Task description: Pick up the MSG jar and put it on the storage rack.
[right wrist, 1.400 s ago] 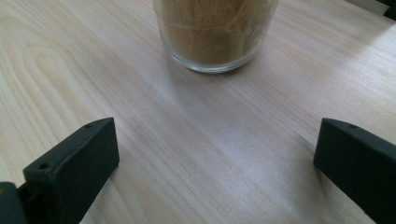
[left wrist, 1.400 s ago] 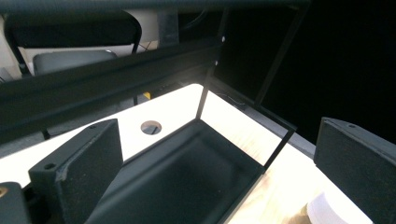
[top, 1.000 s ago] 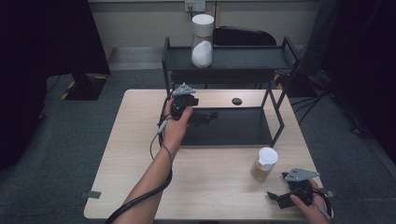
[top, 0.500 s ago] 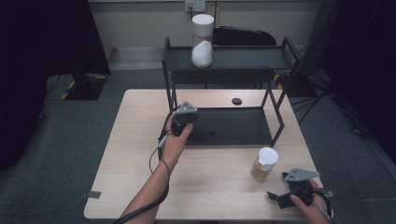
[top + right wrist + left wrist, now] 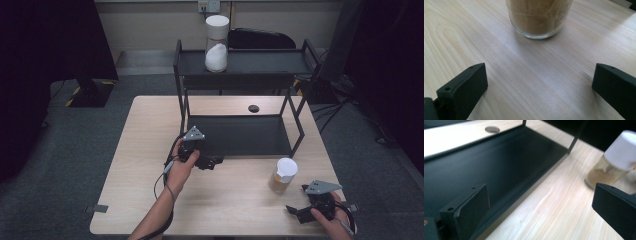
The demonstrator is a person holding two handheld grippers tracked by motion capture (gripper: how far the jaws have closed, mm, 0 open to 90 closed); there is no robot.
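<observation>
The right gripper (image 5: 296, 212) rests low near the front right corner of the tabletop (image 5: 140, 170), held in a hand (image 5: 330, 220) that comes in over the front edge. Its jaws stand wide apart with nothing between them, and they aim at the glass jar (image 5: 283, 175) just beyond them. In the right gripper view the gripper (image 5: 539, 82) faces the jar (image 5: 539, 18) across a stretch of bare wood; the jar's base sits flat on the tabletop (image 5: 454, 32) and brown powder fills the part of the glass that shows. The jar stands upright with a white lid (image 5: 287, 168), just off the front right leg of the black two-tier rack (image 5: 240, 135), apart from both grippers. The left gripper (image 5: 214, 162) is held by the other hand (image 5: 181, 167) at the front left corner of the rack's lower shelf, its jaws pointing right along the shelf's front edge. In the left gripper view this gripper (image 5: 539, 207) is likewise spread wide and empty, one jaw over the dark lower shelf (image 5: 486, 172) and the other over the wood, with the jar (image 5: 614, 162) ahead, a little blurred. On the rack's top shelf, toward its left end, stands a taller clear jar (image 5: 217, 36) partly filled with white powder. A small dark disc (image 5: 254, 108) lies on the tabletop behind the rack, near the back edge.
</observation>
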